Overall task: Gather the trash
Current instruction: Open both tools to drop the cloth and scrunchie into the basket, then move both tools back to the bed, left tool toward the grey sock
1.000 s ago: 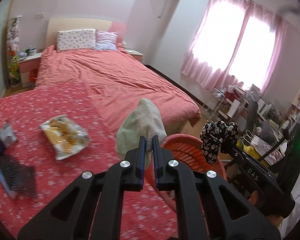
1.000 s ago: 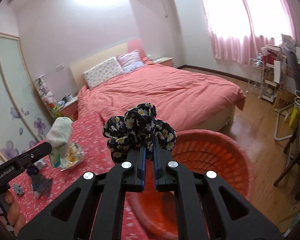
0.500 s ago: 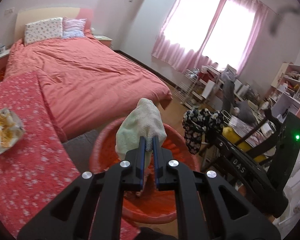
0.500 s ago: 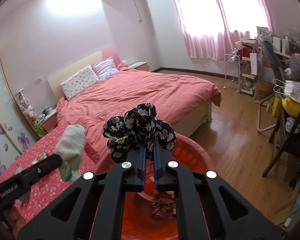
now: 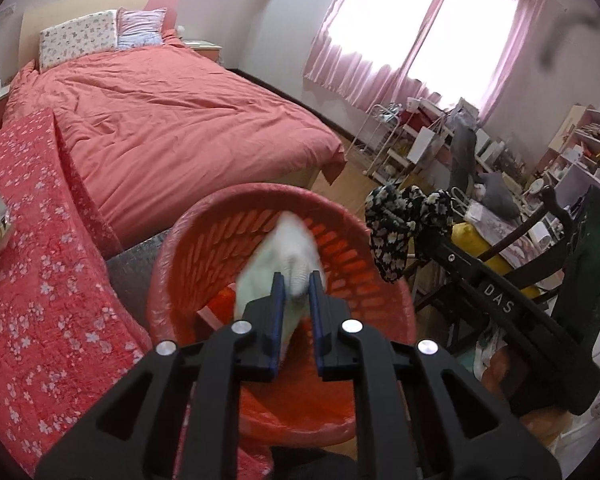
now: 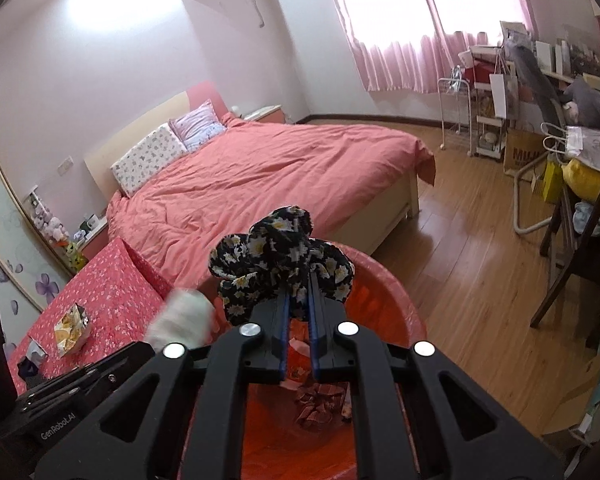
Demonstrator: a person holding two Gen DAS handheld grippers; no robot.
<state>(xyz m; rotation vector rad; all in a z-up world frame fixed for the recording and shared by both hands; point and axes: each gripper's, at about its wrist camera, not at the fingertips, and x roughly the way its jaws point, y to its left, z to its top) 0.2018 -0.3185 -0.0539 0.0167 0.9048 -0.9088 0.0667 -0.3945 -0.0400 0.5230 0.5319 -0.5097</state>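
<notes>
1. The left gripper [image 5: 296, 280] pointed down into the red basket [image 5: 204, 236]; its jaws had just been opening a little and stood slightly apart, with the pale knitted cloth [image 5: 284, 256] between them; the cloth was blurred, and whether the pads still pressed on it could not be told.
2. The right gripper [image 6: 298, 292] stood nearly closed, its blue pads pinching the black flowered cloth [image 6: 280, 256], which bunched above the fingertips; its jaws had just eased open slightly, yet the cloth sat clamped between them.
3. That flowered bundle hung over the basket's far rim in the left wrist view; the pale cloth was inside the basket's mouth.
4. Crumpled wrappers [image 6: 320, 400] lay on the basket's bottom.
5. Beside the basket lay a red flowered quilt [image 5: 40, 280], bearing a snack packet [image 6: 70, 328] and smaller scraps; beyond it stood a bed with a coral cover [image 5: 188, 100].
</notes>
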